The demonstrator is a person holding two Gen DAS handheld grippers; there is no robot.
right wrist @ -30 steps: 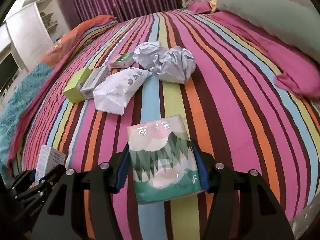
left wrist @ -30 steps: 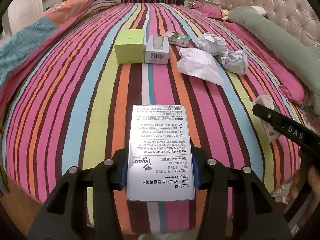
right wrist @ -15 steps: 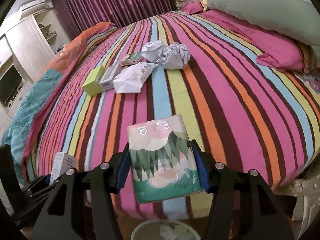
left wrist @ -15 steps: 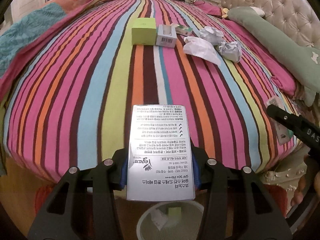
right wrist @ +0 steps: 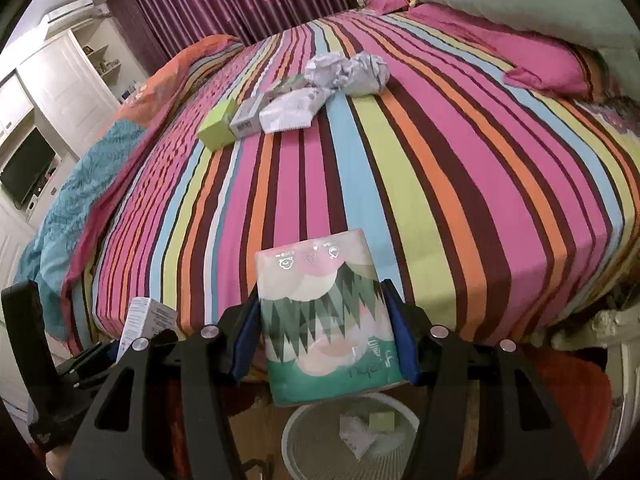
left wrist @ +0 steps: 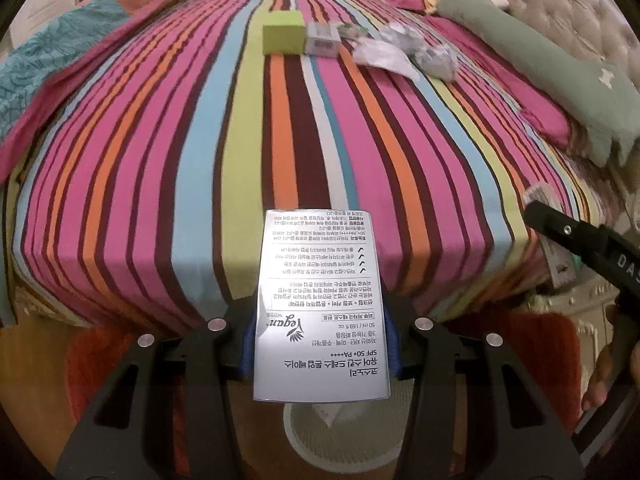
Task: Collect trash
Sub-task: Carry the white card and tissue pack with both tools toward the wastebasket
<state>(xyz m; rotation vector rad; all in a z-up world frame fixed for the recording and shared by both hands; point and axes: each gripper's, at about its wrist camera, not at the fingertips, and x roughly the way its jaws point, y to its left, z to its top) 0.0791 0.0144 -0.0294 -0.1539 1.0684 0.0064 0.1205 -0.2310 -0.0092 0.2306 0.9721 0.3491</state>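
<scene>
With both loads lifted off the bed, I am at the carry-and-drop step: my left tongs [left wrist: 320,344] pinch the silver printed carton [left wrist: 320,308] between their blue pads, and my right tongs [right wrist: 324,336] pinch the green-and-pink tissue pack [right wrist: 328,316] the same way. Each one hangs past the foot of the bed [right wrist: 400,168], with the white ribbed bin [right wrist: 320,448] on the floor just below and a little nearer me. Inside the bin I can see a small green box and a crumpled white scrap already lying there.

Next, as I judge it, each load has to come squarely over the bin's mouth before I spread the pads; the carton is tall and light, so letting go off-centre could bounce it off the rim. My two tongs are close side by side, so dropping one at a time looks safer.

More trash waits far up the bed: a lime green box [left wrist: 282,38], a grey box [left wrist: 323,40] touching it, a white wrapper [left wrist: 380,56] and crumpled paper balls [right wrist: 348,72].

Compared with a second ago, the bed edge and that pile have slid away from me, and the bin, unseen then, now shows under both loads. My grips are unchanged.
</scene>
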